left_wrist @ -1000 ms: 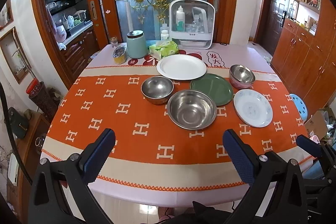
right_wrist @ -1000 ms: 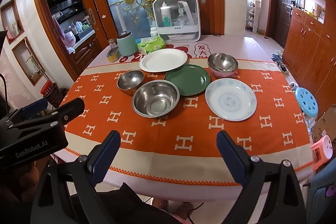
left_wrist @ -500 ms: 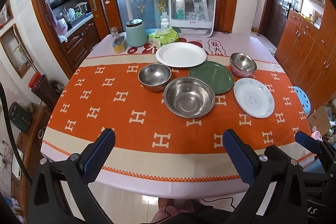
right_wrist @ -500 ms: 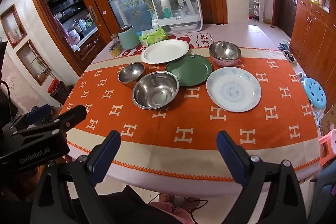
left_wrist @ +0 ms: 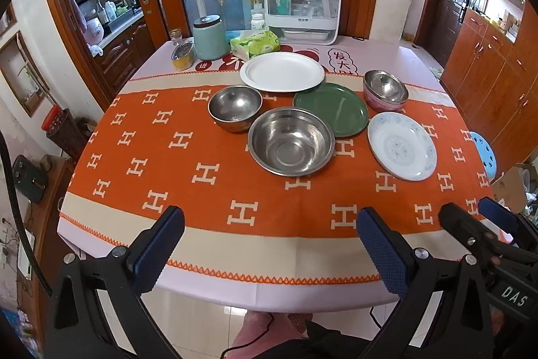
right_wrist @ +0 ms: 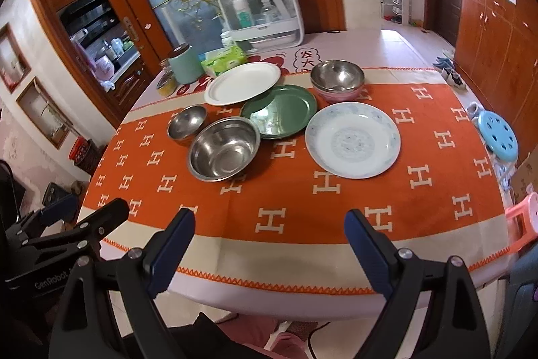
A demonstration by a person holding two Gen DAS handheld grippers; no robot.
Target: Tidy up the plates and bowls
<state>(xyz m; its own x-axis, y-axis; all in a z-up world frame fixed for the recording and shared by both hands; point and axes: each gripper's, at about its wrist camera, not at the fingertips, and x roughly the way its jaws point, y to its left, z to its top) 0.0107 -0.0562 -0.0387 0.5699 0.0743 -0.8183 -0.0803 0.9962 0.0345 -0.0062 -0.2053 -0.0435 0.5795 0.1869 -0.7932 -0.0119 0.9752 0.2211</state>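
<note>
On the orange cloth sit a large steel bowl (left_wrist: 292, 141) (right_wrist: 223, 148), a small steel bowl (left_wrist: 234, 107) (right_wrist: 187, 124), a white plate (left_wrist: 281, 71) (right_wrist: 242, 83), a green plate (left_wrist: 331, 108) (right_wrist: 279, 110), a pale blue patterned plate (left_wrist: 401, 145) (right_wrist: 353, 139), and a steel bowl stacked in a pink bowl (left_wrist: 385, 89) (right_wrist: 337, 79). My left gripper (left_wrist: 269, 244) is open and empty over the table's near edge. My right gripper (right_wrist: 269, 241) is open and empty, also at the near edge, to the right of the left one.
At the table's (left_wrist: 386, 56) far side stand a white dish cabinet (left_wrist: 302, 9), a teal canister (left_wrist: 210, 37), a tissue pack (left_wrist: 255, 44) and a small jar (left_wrist: 183, 56). A blue stool (right_wrist: 499, 135) and a pink stool (right_wrist: 524, 217) stand to the right.
Both grippers have risen and pulled back a little from the table, so more of its near edge shows. The right view has tilted. No dish has moved.
</note>
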